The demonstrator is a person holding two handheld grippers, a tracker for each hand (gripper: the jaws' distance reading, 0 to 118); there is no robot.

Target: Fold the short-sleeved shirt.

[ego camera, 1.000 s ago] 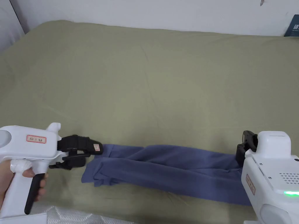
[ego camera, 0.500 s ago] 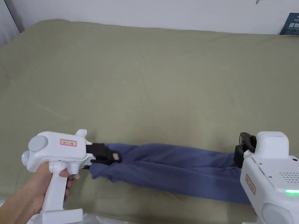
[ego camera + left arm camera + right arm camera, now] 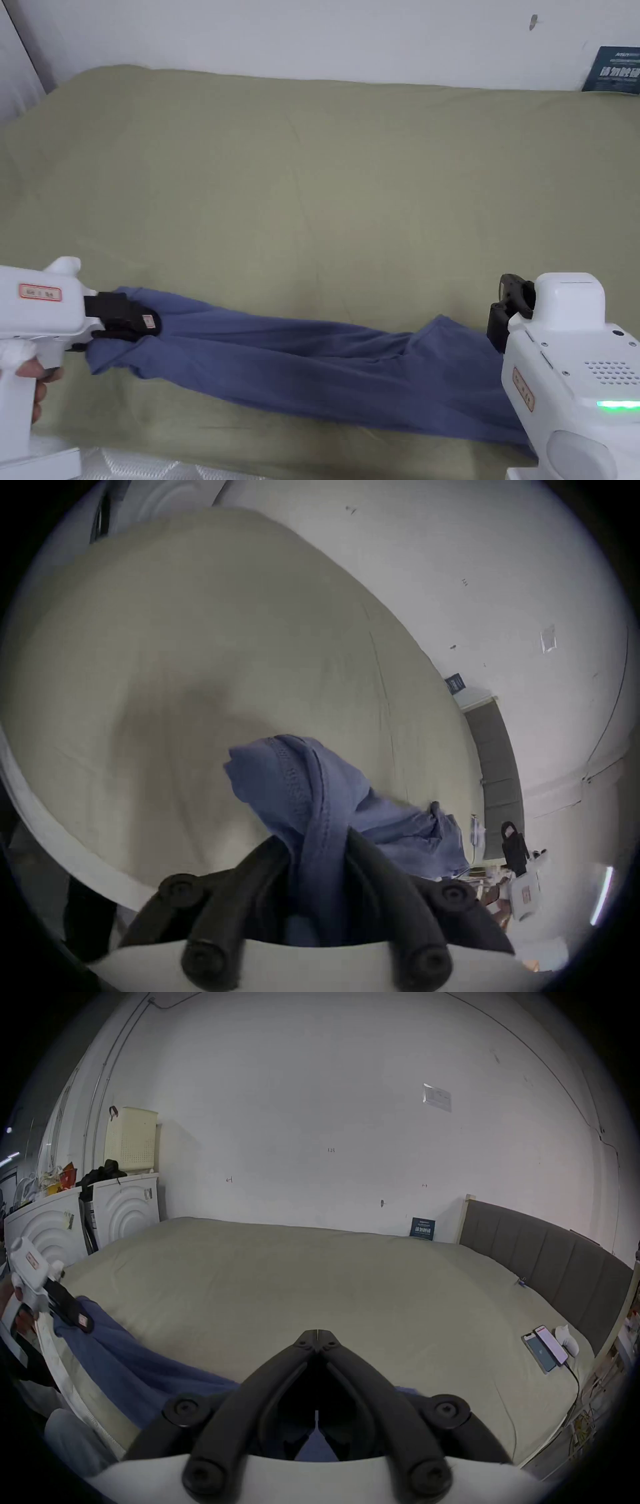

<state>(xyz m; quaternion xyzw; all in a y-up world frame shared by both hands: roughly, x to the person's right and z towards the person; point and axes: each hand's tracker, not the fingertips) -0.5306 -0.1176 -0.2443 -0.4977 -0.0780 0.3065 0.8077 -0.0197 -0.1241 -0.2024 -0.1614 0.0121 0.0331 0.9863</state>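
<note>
Blue shirt stretched along the near edge of the bed

The left gripper (image 3: 134, 322) has its jaws clamped on a bunched hem of the shirt (image 3: 325, 375), which lies in a long band on the olive sheet (image 3: 325, 187). The right gripper (image 3: 317, 1342) sits at the other end, jaw tips pressed together above the cloth, pinching nothing.

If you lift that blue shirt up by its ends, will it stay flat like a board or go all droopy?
Probably droopy. The blue shirt already lies bunched in soft folds along the green bed, so it looks floppy. Where the left gripper pinches it, the cloth crumples between the jaws. It seems light and would likely sag in the middle.
</note>
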